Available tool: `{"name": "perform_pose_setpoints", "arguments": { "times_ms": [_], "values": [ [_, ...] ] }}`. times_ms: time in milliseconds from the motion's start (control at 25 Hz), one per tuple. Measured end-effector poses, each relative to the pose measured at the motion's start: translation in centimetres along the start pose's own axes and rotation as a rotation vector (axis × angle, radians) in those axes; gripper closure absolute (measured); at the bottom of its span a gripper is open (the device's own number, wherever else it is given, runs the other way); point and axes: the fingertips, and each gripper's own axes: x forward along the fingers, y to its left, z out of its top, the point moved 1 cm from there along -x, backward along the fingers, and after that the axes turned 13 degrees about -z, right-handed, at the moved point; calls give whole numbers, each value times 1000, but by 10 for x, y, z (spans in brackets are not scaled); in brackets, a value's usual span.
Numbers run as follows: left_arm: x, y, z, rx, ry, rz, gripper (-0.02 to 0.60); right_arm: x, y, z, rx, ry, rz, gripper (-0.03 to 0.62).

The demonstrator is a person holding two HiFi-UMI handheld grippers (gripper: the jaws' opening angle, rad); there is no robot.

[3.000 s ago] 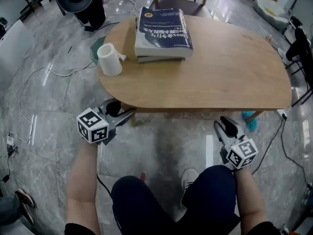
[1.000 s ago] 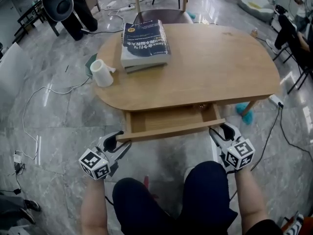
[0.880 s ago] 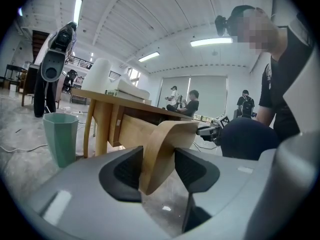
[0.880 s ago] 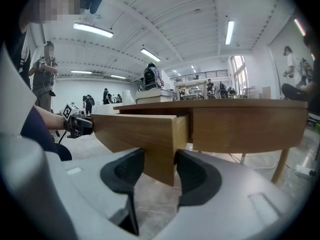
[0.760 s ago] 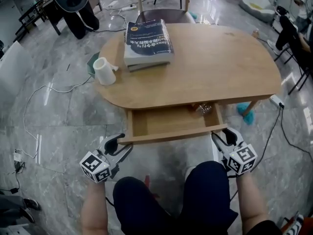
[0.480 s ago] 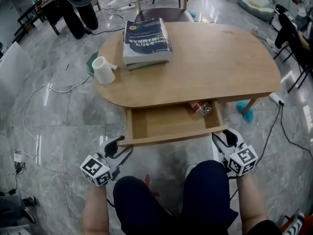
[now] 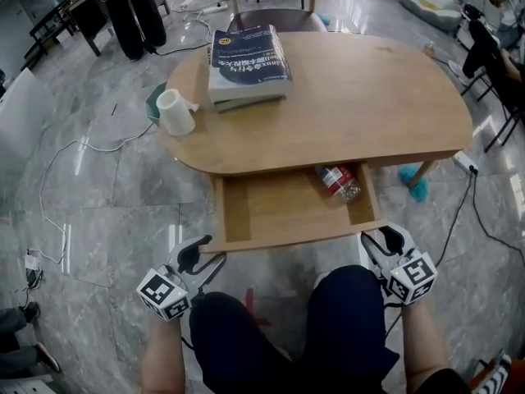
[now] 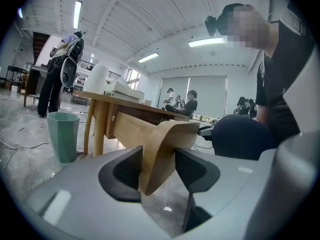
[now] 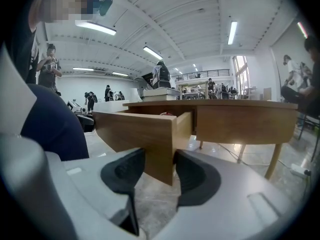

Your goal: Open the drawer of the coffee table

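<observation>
The oval wooden coffee table (image 7: 385, 97) has its drawer (image 7: 271, 208) pulled well out toward me. A clear bottle with a red label (image 7: 337, 181) lies in the drawer's back right corner. My left gripper (image 7: 205, 254) is shut on the left end of the drawer front (image 7: 295, 238); in the left gripper view both pads (image 8: 129, 168) press the wooden panel (image 8: 167, 141). My right gripper (image 7: 380, 238) grips the panel's right end, and its own view shows the jaws of that gripper (image 9: 160, 171) closed on the board (image 9: 140, 129).
A stack of books (image 7: 246, 60) and a white cup (image 7: 176, 112) stand on the tabletop's left side. A green bin (image 7: 154, 103) sits by the table's left leg, with cables (image 7: 74, 150) across the floor. My knees (image 7: 287, 335) are just behind the drawer front.
Both grippers have moved back toward me with the drawer front, and the drawer has slid much further out. The bottle inside has come into view.
</observation>
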Motion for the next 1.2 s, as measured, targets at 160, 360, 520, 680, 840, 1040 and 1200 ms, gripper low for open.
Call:
{"name": "perform_pose_setpoints", "arguments": {
  "times_ms": [160,360,520,680,840,1040,1200],
  "values": [
    [-3,-7,-4,-2,8,2,390,-6,3,-5,-1,7,0,400],
    [-4,-11,-12,1,13,-5,388,-8,4,-11,-9,15,-4,399],
    [-5,-14,-17,-5,17,-6,387,-11,6,-16,-13,23,-4,399],
    [-5,-14,-21,-6,42,-8,387,-11,7,-20,-19,29,-3,399],
    [-5,-13,-26,-6,63,-17,387,-10,7,-25,-22,39,-2,399],
    [-3,-12,-31,-5,98,-17,385,-8,8,-32,-31,54,2,399],
    [-2,-10,-34,0,116,-22,385,-6,9,-32,-33,52,5,399]
  ]
}}
